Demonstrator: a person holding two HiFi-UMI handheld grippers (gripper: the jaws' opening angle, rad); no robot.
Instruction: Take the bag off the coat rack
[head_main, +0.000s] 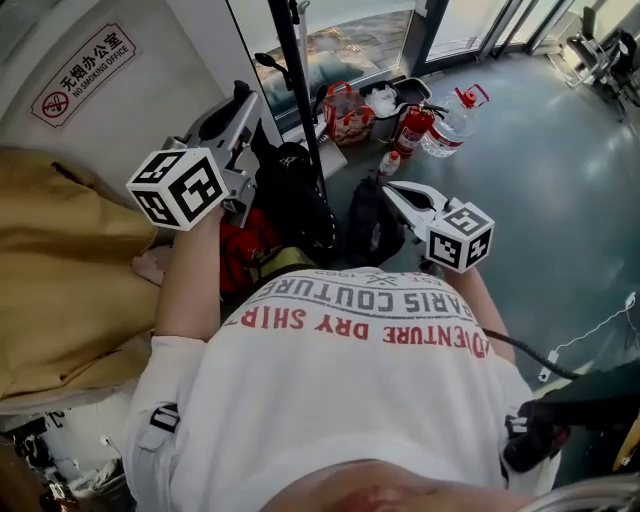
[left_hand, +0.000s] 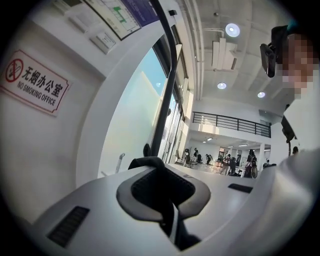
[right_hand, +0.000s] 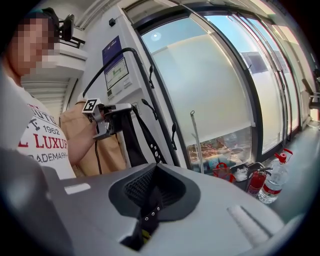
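Grey floor (head_main: 540, 200), coat rack pole (head_main: 300, 100), red fire extinguisher (head_main: 412, 130), clear water bottle (head_main: 448, 128), red-handled basket (head_main: 345, 115)

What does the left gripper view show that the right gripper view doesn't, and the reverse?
Left gripper view only: the no-smoking sign and a balcony railing. Right gripper view only: the left gripper seen from outside, a tan coat, a fire extinguisher and a water bottle. Both: the coat rack pole, and a black strap pinched between that view's own fingers.

1. White rectangular wall sign with a red border (head_main: 83, 75): "无烟办公室 NO SMOKING OFFICE", beside a crossed-out cigarette symbol.
2. Person's white T-shirt (head_main: 350, 400): red "DRY SHIRT", grey "COUTURE"; in the right gripper view, "1962" and "LUXUR".
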